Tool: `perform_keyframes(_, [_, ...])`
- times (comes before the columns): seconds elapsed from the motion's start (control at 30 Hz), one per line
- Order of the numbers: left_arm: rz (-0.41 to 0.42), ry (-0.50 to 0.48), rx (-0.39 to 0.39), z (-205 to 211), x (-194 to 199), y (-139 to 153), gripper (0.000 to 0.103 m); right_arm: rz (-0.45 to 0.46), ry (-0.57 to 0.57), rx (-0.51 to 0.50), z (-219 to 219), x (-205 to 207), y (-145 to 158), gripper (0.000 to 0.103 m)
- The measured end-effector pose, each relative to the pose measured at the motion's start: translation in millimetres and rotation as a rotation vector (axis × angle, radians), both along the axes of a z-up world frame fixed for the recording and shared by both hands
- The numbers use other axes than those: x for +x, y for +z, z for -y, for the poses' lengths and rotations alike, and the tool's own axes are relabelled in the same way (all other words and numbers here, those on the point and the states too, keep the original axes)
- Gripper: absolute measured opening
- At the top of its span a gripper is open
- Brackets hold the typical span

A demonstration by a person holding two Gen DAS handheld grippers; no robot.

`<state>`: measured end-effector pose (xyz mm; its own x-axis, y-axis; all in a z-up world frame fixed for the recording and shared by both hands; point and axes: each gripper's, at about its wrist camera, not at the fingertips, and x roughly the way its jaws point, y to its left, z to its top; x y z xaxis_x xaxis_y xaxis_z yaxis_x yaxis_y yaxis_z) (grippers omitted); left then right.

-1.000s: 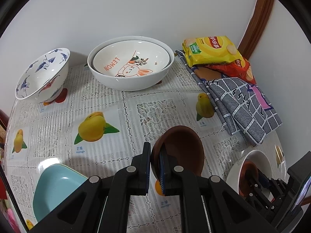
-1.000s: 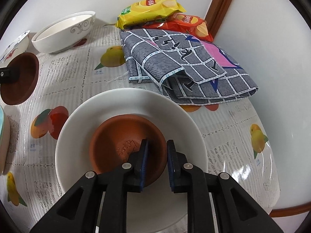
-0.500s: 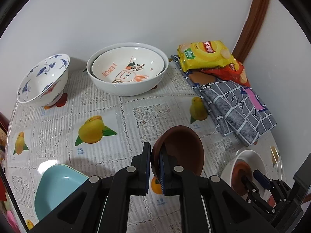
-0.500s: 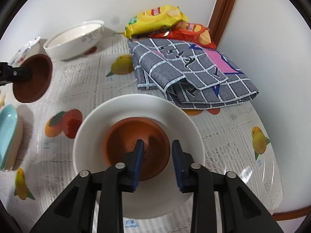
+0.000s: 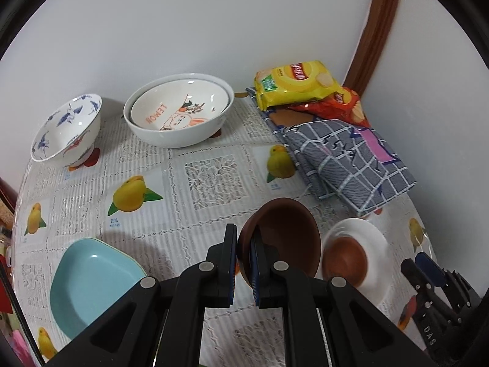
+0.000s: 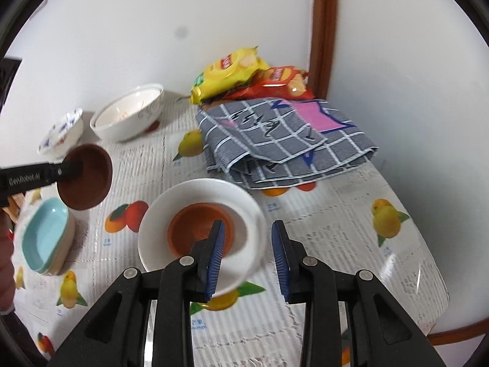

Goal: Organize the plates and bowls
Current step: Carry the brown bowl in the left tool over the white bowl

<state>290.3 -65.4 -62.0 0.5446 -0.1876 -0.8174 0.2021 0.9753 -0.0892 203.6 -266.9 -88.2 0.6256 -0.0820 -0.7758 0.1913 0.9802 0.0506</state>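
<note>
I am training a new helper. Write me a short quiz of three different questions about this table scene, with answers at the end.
1. True or false: the left tongs are shut on the rim of the dark brown bowl.
2. What rests on the white plate?
A. a blue dish
B. a terracotta saucer
C. a snack bag
3. Fill in: the yellow snack bag lies partly on the red ____.

Key: 1 true; 2 B, the terracotta saucer; 3 snack bag.
</note>
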Motion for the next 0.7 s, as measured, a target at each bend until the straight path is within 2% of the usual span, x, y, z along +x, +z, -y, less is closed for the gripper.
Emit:
perform_keyframes(0.23, [0.006,-0.027,0.008,25.7,-25.3,9.0,0.008,0.038,-0.049,0.078,33.4,-26.5,14.0,0.031])
perform_keyframes(0.53, [-0.006,-0.039,0.024,52.5,-47.1,10.1,0.008,0.057,-0.090,0.097,68.2,-61.1,19.4,0.032])
perform_keyframes(0.7, [-0.011,-0.024,0.022,59.5,-57.2,12.2,0.008,0.057,-0.093,0.099,81.3,-75.6,18.5,0.040])
